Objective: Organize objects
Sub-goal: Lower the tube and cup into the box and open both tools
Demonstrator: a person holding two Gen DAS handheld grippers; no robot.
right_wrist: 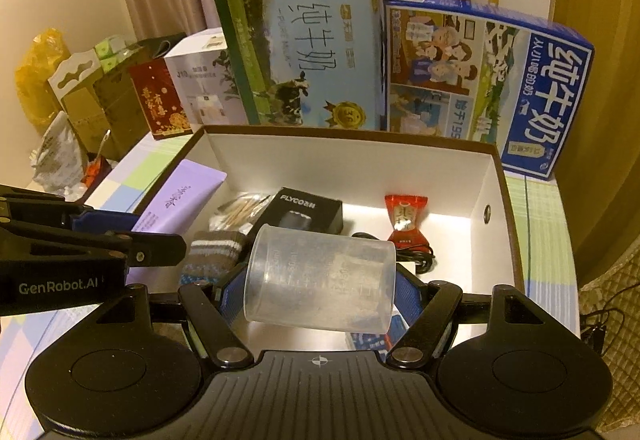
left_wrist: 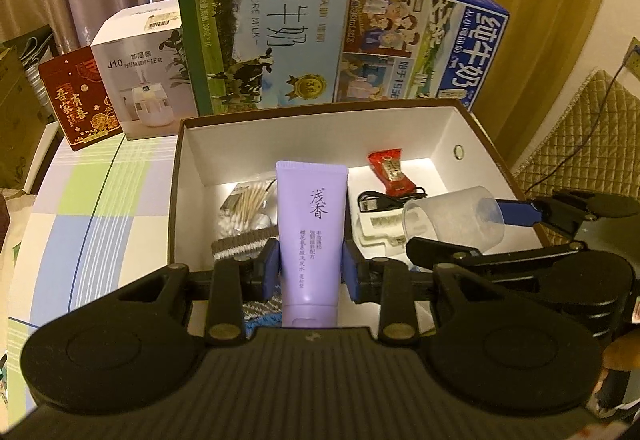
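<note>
My left gripper (left_wrist: 311,267) is shut on a purple tube (left_wrist: 311,236), held upright over the near part of the open brown box (left_wrist: 316,123). In the right wrist view the tube (right_wrist: 180,199) leans over the box's left wall. My right gripper (right_wrist: 318,294) is shut on a clear plastic measuring cup (right_wrist: 320,282), lying on its side above the box (right_wrist: 492,175). The cup (left_wrist: 452,224) hangs at the box's right side in the left wrist view. Inside lie cotton swabs (left_wrist: 250,203), a red candy (right_wrist: 404,220), a black cable (left_wrist: 384,197), a black FLYCO box (right_wrist: 304,211) and a striped sock (right_wrist: 214,250).
Behind the box stand two milk cartons (left_wrist: 268,27) (left_wrist: 420,47), a white humidifier box (left_wrist: 140,79) and a red tin (left_wrist: 80,99). The table has a checked cloth (left_wrist: 92,207). A quilted chair (left_wrist: 588,135) is at the right, curtains behind, bags and cartons (right_wrist: 80,99) at the left.
</note>
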